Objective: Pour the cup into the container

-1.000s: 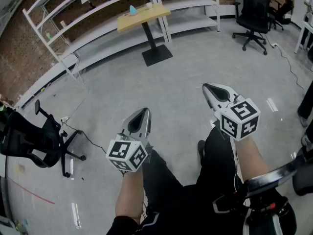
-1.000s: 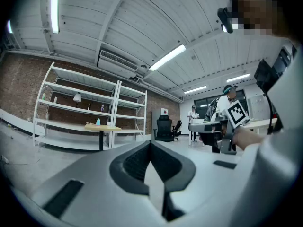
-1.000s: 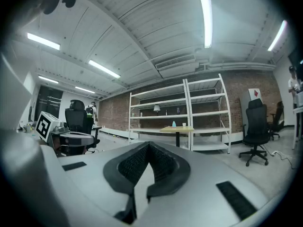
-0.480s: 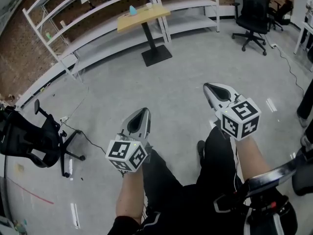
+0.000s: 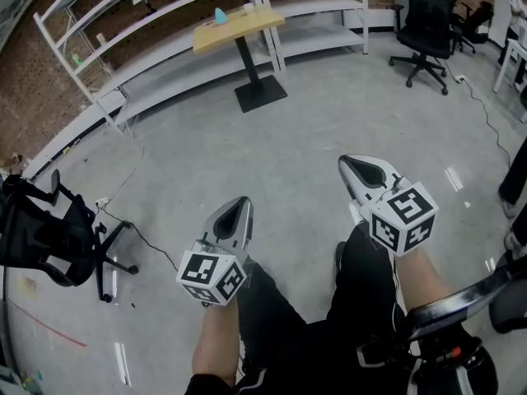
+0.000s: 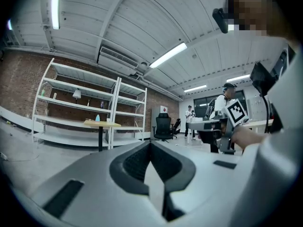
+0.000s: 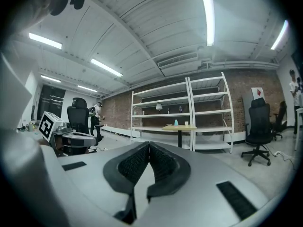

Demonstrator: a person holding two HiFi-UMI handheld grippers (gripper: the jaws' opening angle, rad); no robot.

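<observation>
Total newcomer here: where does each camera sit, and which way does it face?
Head view: on the person's head, facing steeply down; shows forearms, legs, left hand-held gripper, right hand-held gripper.
Left gripper view: on that hand-held gripper, facing along its shut jaws toward the table.
Right gripper view: likewise, along its own shut jaws.
Shared: all show the table.
</observation>
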